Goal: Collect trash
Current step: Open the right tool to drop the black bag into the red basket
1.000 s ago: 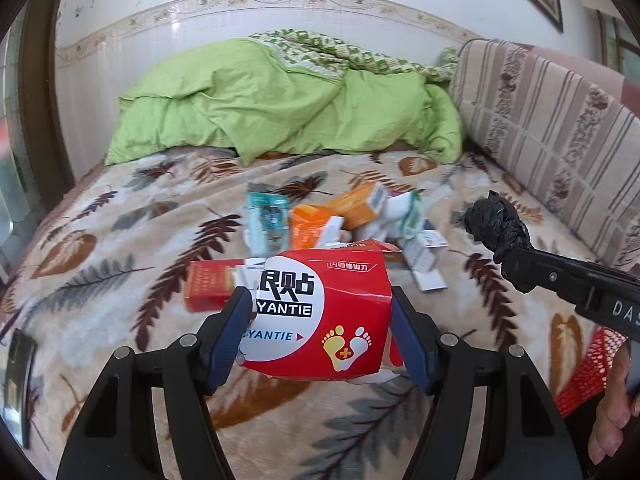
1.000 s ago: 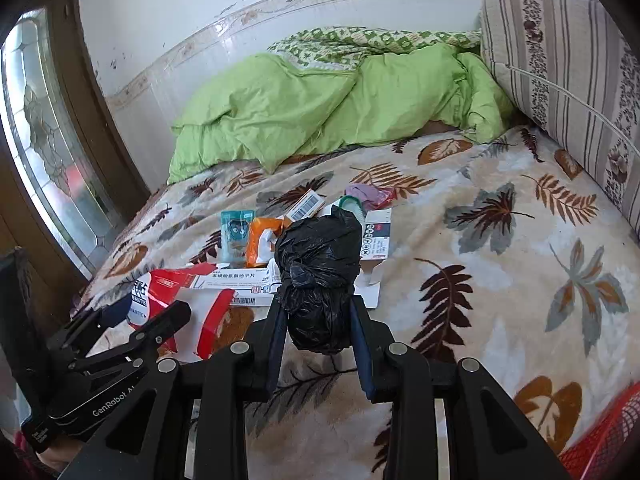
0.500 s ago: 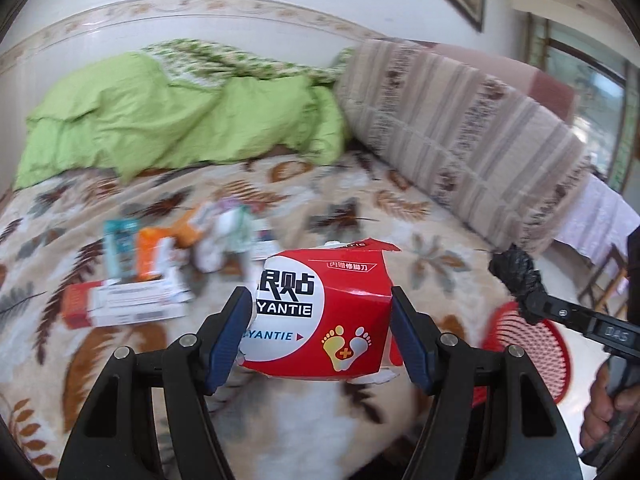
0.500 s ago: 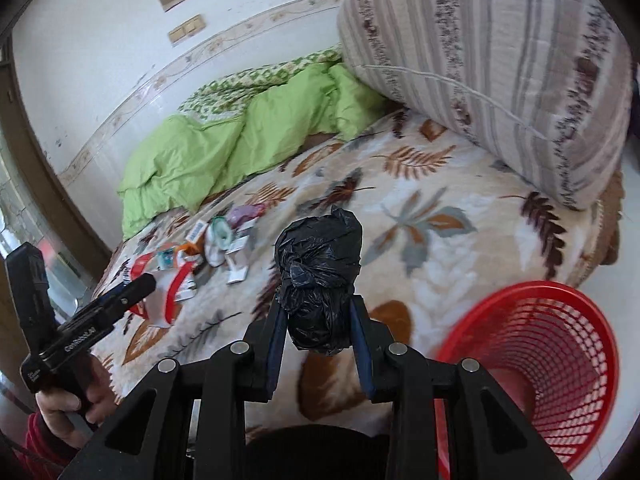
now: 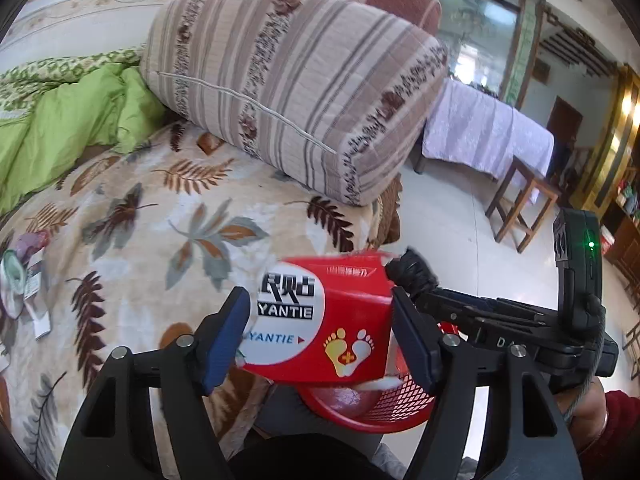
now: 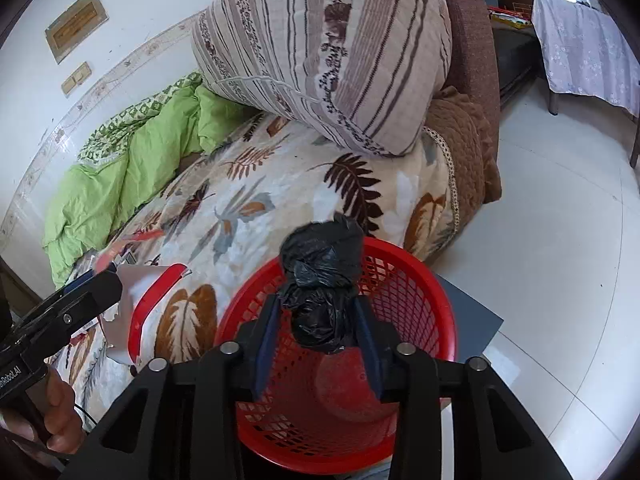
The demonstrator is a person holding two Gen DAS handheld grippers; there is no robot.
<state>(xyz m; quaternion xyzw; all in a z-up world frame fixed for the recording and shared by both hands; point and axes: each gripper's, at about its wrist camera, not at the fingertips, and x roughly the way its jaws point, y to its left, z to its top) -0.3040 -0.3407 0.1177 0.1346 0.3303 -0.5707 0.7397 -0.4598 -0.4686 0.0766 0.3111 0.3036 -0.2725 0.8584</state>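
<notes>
Over red basket [image 6: 436, 300] now | right hand-held gripper [image 6: 318, 344] grips black bag [image 6: 322, 276]

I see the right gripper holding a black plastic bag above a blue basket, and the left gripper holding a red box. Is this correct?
Not quite: the basket is red, not blue, as the right wrist view shows. The rest stands: the right gripper holds the black plastic bag above it, and the left gripper holds the red box.
</notes>
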